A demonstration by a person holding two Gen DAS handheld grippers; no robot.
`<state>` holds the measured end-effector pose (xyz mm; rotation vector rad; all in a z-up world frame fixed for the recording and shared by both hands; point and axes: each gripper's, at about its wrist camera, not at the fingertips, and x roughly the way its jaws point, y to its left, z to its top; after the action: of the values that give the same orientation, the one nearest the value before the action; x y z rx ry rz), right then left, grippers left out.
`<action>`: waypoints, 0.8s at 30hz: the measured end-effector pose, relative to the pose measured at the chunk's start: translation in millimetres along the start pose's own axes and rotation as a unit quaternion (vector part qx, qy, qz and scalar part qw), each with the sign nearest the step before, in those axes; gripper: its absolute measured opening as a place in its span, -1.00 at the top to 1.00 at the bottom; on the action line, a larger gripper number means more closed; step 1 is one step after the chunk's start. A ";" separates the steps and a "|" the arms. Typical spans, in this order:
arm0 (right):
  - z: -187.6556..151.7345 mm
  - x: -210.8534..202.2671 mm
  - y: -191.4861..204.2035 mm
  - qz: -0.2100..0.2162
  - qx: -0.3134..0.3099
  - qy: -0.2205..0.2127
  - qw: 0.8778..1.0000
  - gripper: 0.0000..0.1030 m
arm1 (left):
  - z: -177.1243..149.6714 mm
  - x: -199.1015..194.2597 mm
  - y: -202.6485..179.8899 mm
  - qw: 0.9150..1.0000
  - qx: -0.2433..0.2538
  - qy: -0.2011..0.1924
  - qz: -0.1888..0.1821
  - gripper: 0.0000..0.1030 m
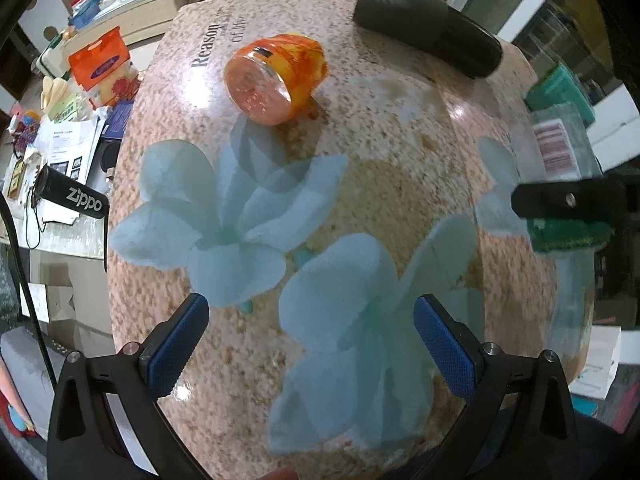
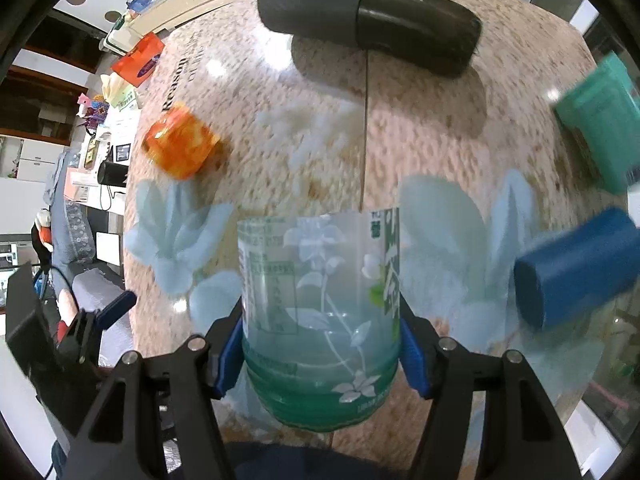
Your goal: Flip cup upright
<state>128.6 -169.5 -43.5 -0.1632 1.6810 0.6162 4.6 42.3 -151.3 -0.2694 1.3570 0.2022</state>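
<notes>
My right gripper is shut on a clear cut-bottle cup with a green label and white flowers. It holds the cup above the table with the open rim pointing away from the camera. The same cup shows at the right edge of the left wrist view, with the right gripper's black finger on it. My left gripper is open and empty over the flowered tabletop. An orange cup lies on its side further back, and it also shows in the right wrist view.
A long dark case lies at the far edge of the table. A blue cylinder lies on its side at the right, with a teal box behind it. Clutter, an orange packet and a Zippo pouch fill the left side.
</notes>
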 end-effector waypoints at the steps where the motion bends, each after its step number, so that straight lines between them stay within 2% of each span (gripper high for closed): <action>1: -9.8 -2.3 -1.7 0.002 0.004 -0.001 1.000 -0.22 | -4.2 -2.5 -4.6 1.000 0.004 0.001 0.000 -1.00; 4: -23.9 6.3 8.3 0.006 0.017 -0.001 1.000 -0.22 | -15.0 -3.3 -6.2 1.000 0.016 0.001 0.000 -1.00; 13: -70.1 22.7 -2.5 0.005 0.062 0.017 0.998 -0.22 | -41.6 1.1 -4.9 0.999 0.028 0.015 -0.012 -1.00; 24: -64.6 43.2 0.8 -0.028 0.069 0.032 0.997 -0.22 | -58.4 15.3 1.1 0.998 0.028 0.031 -0.038 -1.00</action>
<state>62.6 -189.9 -79.1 -0.1328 1.7688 0.4555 -47.2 25.2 -177.4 -0.2816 1.4086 0.0918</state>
